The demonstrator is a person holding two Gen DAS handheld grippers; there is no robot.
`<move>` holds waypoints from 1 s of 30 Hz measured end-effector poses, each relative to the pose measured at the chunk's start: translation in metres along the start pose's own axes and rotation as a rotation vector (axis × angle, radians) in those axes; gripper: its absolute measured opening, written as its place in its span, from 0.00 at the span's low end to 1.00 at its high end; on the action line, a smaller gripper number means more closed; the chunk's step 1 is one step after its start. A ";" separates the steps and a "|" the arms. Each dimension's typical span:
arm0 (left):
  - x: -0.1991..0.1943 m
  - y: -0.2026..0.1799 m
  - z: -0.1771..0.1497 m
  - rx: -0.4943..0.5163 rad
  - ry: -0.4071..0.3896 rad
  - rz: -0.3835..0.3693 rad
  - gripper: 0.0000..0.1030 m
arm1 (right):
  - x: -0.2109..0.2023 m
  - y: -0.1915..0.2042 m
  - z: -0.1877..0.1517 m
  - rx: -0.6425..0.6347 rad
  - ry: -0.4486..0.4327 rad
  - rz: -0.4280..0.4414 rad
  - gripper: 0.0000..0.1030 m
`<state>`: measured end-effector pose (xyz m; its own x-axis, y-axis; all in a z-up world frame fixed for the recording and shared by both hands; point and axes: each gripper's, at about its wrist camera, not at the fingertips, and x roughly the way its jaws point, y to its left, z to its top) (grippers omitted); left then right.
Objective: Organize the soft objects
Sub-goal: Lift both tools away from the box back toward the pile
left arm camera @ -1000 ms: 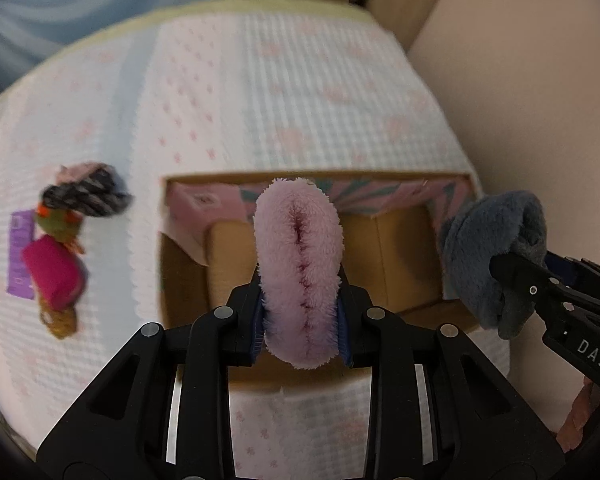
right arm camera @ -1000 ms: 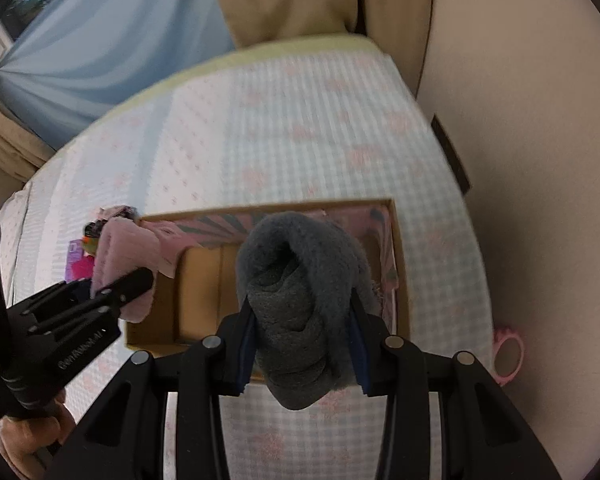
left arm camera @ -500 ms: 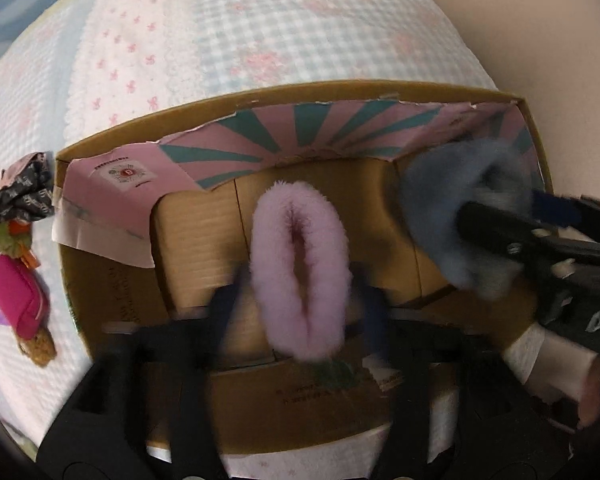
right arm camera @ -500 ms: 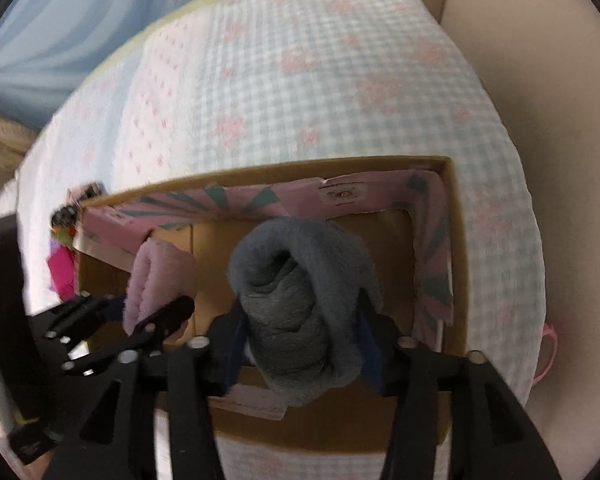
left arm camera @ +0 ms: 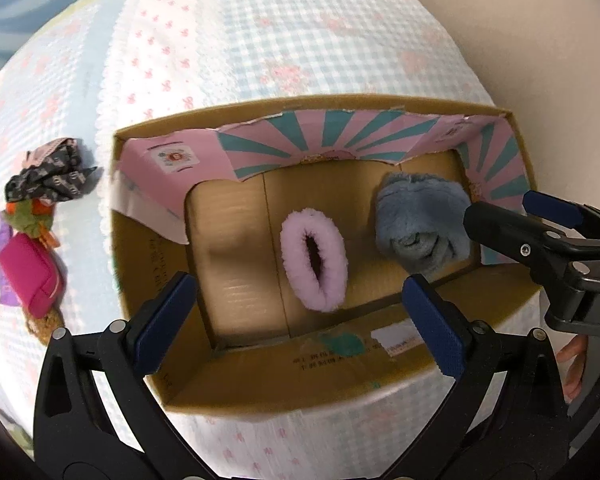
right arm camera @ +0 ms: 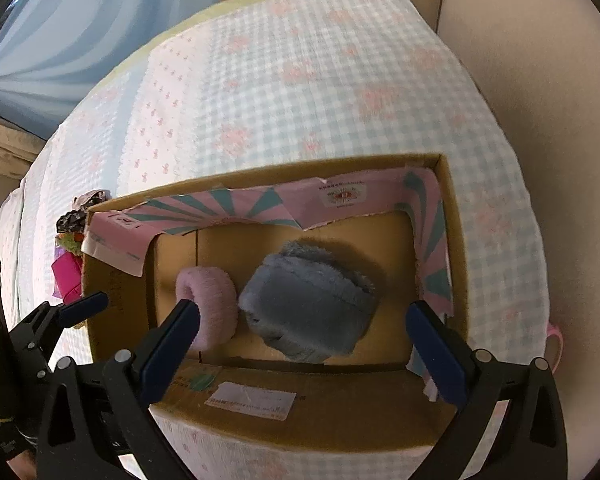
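Left hand-held gripper (left arm camera: 298,320) is hovering over the near edge of the cardboard box (left arm camera: 518,152), jaws spread wide, gripping nothing. Right hand-held gripper (right arm camera: 302,344) is doing the same over the box's right half, also spread and gripping nothing.

Box is sitting on a bed (right arm camera: 300,80) with a blue-and-pink checked quilt. Box lining is a torn pink-and-teal sunburst paper (left arm camera: 340,136) running along the far and right walls.

Inside the box: pink fluffy roll (left arm camera: 314,258) is lying near the middle of the floor, grey fluffy roll (left arm camera: 422,226) is lying to its right, toward the right wall. In the right wrist view the two (right arm camera: 208,300) (right arm camera: 310,308) are looking just beside each other, possibly touching; in the left wrist view a gap is showing between them.

Left wrist view only: a pile of small items (left arm camera: 36,236) is sitting on the quilt left of the box in full – dark patterned fabric, something green-orange, a magenta pouch, a brown piece. Right wrist view is catching only its edge behind the box corner.

Right wrist view only: blue curtain (right arm camera: 80,28) is hanging at far left behind the bed, and a pink loop (right arm camera: 556,344) is poking out at the bed's right edge. Beige wall (right arm camera: 540,80) is running along the right side.
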<state>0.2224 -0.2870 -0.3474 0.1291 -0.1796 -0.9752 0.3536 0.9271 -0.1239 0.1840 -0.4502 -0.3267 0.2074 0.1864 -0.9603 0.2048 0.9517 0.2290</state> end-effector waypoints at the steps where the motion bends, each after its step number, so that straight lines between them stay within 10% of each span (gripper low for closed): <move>1: -0.004 0.001 -0.001 -0.004 -0.006 0.002 1.00 | -0.004 0.002 0.000 -0.008 -0.008 -0.002 1.00; 30: -0.281 0.015 -0.091 -0.059 -0.512 0.103 1.00 | -0.249 0.082 -0.089 -0.083 -0.383 -0.111 1.00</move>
<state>0.1074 -0.1928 -0.0921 0.6017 -0.2109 -0.7704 0.2647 0.9627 -0.0568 0.0640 -0.3970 -0.0833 0.5325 -0.0084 -0.8464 0.1714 0.9803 0.0981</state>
